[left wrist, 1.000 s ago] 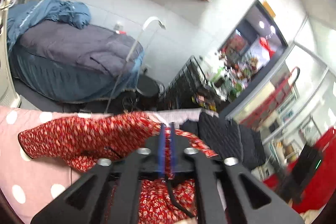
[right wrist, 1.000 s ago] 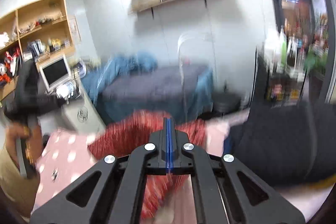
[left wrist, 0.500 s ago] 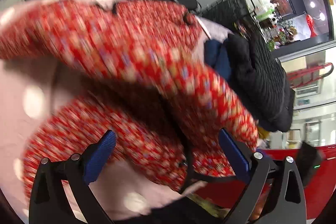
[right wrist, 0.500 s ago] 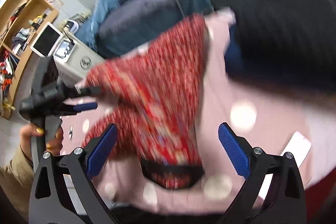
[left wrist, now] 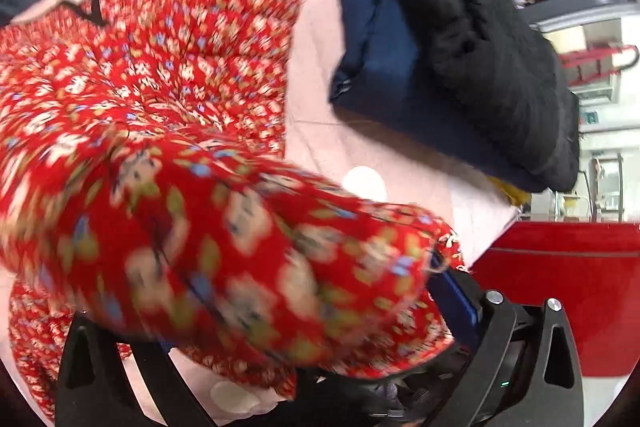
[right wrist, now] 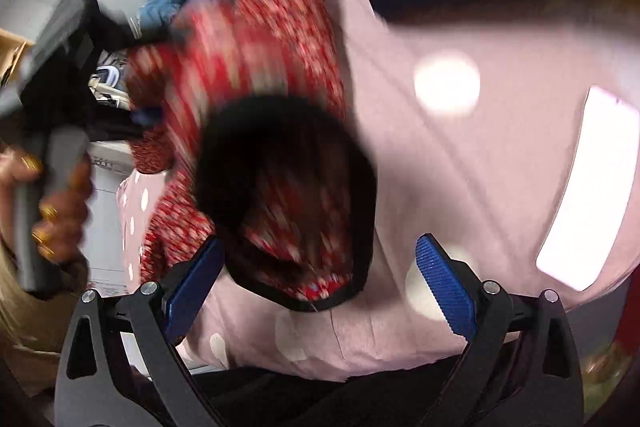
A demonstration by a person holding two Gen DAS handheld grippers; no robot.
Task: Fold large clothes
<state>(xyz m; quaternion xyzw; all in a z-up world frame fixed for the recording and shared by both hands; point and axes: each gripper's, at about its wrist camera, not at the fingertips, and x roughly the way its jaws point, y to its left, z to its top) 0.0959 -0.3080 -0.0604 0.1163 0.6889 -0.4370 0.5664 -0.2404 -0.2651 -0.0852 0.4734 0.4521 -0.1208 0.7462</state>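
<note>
A red floral garment [left wrist: 192, 99] lies rumpled on the pink polka-dot cloth [left wrist: 320, 131]. One blurred fold of it bulges over my left gripper [left wrist: 300, 307], which stands wide open; only its right blue pad [left wrist: 454, 293] shows, the other finger is hidden by cloth. In the right wrist view the garment [right wrist: 280, 39] ends in a black-trimmed opening [right wrist: 288, 211]. That opening lies between the spread pads of my right gripper [right wrist: 320, 243], open and pressing on nothing. A hand [right wrist: 60, 211] holds the left gripper [right wrist: 60, 75] at the garment's left side.
A black quilted jacket [left wrist: 500, 59] rests on a navy garment [left wrist: 384, 67] at the far right of the cloth. A flat white rectangle [right wrist: 588, 187] lies on the pink cloth [right wrist: 460, 167] to the right. A red surface [left wrist: 560, 287] borders the table edge.
Both grippers were shut and raised a second ago. They have opened wide and dropped steeply towards the table. The red garment now lies loose on the pink cloth.
</note>
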